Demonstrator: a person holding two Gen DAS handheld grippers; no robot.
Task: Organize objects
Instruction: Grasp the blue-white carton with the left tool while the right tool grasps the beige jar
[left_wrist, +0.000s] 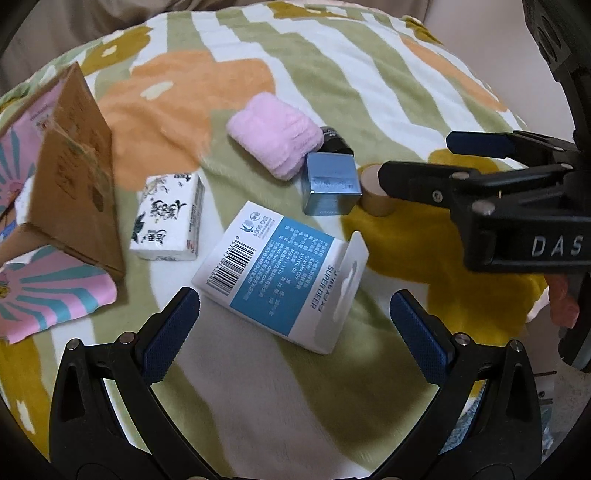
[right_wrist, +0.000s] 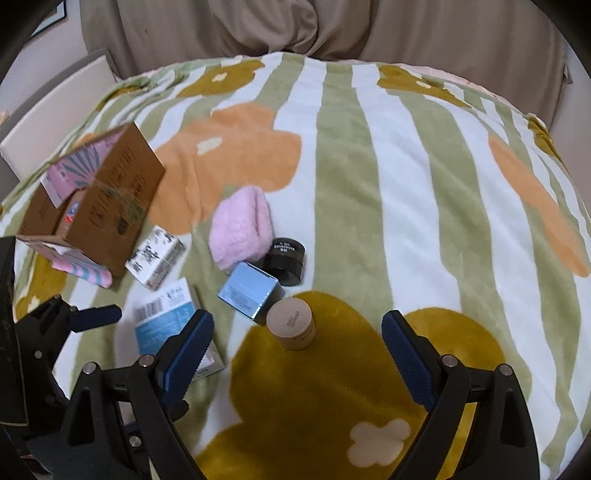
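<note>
Through the left wrist view, I am holding my left gripper (left_wrist: 295, 325) spread wide and empty, aiming it at the white-and-blue box (left_wrist: 280, 273) lying flat on the striped blanket (left_wrist: 332, 92). I am judging this as the approach stage of the tidying: nothing is picked up yet. Next I am needing to bring the pads down either side of that box. The tissue pack (left_wrist: 168, 218) is lying just beside it, and the cardboard box (left_wrist: 70, 173), likely the place for things, is standing open further left.

Through the right wrist view, I am keeping my right gripper (right_wrist: 297, 350) equally spread and empty, lining it up on the tan round jar (right_wrist: 291, 323). The blue cube box (right_wrist: 251, 290) is sitting just beside the jar, seemingly touching, so it is crowding one pad's path. The black jar (right_wrist: 288, 260) and pink cloth (right_wrist: 240, 230) are lying beyond.
</note>
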